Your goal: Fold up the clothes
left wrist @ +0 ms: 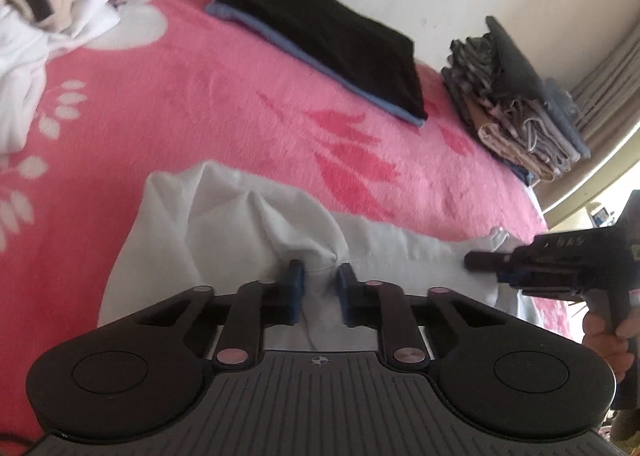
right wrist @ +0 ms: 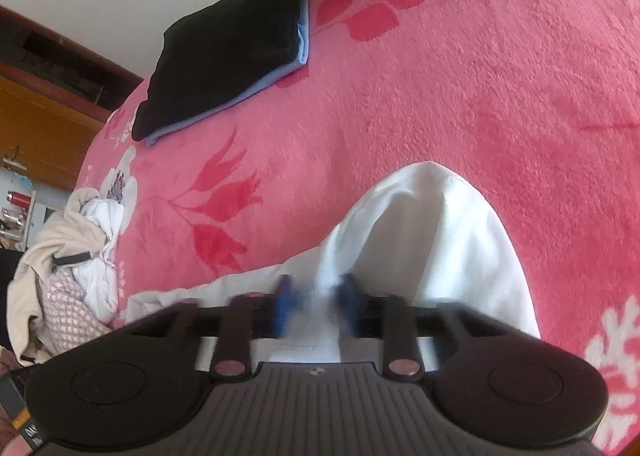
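A white garment [left wrist: 224, 224] lies crumpled at the near edge of a pink flowered blanket [left wrist: 200, 104]. My left gripper [left wrist: 320, 284] is shut on a puckered fold of it, cloth squeezed between the blue pads. Off to the right, my right gripper [left wrist: 480, 261] reaches in sideways to the garment's other end, held by a hand [left wrist: 604, 340]. In the right wrist view, the right gripper [right wrist: 314, 296] is blurred, its blue pads shut on a strip of the white garment [right wrist: 432, 224], which spreads forward over the blanket [right wrist: 440, 76].
A folded black garment on a blue one [left wrist: 332, 40] [right wrist: 232, 40] lies farther back. A stack of folded grey and beige clothes [left wrist: 520, 108] sits at the far right corner. A heap of unfolded white and beige clothes [left wrist: 36, 28] [right wrist: 76, 256] lies at the left.
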Action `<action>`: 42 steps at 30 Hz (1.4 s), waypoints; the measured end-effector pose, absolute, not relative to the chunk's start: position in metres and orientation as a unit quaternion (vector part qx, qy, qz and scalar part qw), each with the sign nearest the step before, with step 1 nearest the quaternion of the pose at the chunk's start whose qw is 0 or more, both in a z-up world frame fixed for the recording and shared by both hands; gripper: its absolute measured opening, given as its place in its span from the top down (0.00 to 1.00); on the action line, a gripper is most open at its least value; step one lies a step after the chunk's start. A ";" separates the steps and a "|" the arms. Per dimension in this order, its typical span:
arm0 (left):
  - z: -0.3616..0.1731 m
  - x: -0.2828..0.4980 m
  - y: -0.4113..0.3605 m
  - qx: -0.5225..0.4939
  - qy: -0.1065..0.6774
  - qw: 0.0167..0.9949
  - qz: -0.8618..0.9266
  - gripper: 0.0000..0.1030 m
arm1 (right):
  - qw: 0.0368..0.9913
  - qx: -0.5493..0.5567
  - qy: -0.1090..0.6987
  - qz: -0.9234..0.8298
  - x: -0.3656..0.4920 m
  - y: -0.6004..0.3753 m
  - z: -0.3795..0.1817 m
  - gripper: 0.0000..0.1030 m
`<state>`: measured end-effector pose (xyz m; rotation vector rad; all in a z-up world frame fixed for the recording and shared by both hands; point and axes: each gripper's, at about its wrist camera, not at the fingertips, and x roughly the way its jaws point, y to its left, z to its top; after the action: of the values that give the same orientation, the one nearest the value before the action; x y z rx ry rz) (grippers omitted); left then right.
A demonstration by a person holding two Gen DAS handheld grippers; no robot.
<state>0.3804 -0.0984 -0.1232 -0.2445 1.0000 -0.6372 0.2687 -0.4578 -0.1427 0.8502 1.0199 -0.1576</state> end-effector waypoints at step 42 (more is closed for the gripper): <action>0.013 0.222 -0.060 0.152 0.273 0.906 -0.284 0.40 | 0.890 0.220 0.397 -0.029 0.148 -0.383 -0.005 0.75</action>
<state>0.2220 -0.0602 0.0127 0.3147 0.5646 -0.5854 0.1482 -0.3828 -0.0049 0.4567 0.8252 -0.0604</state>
